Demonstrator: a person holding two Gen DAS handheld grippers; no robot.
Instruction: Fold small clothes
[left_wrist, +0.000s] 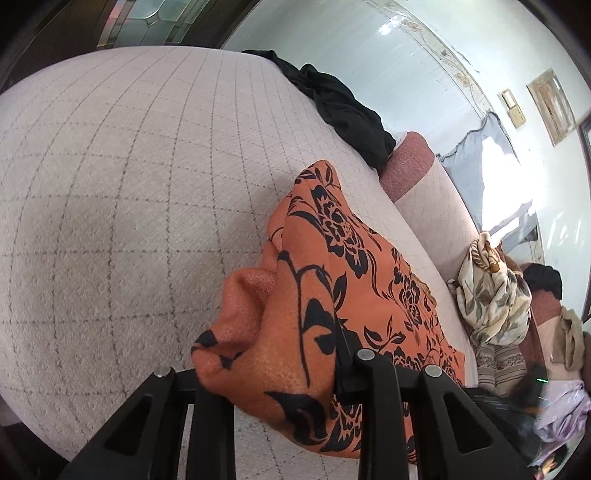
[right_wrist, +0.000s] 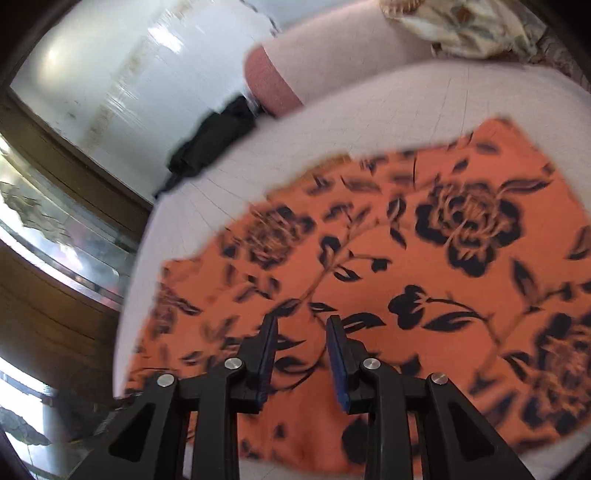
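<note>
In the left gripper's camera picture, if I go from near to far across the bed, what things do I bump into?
Black left gripper shut on a bunched fold of the orange cloth with black flowers → bare grey quilted bed cover with a grid pattern → crumpled black garment at the far edge → pale glossy wall.

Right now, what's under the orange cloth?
The orange cloth lies on the checked pale cushion, which shows all around it. Whatever sits directly beneath the cloth is covered, so nothing else can be told.

Parted right tool (right_wrist: 302, 325) over orange floral cloth (right_wrist: 424, 236)
</note>
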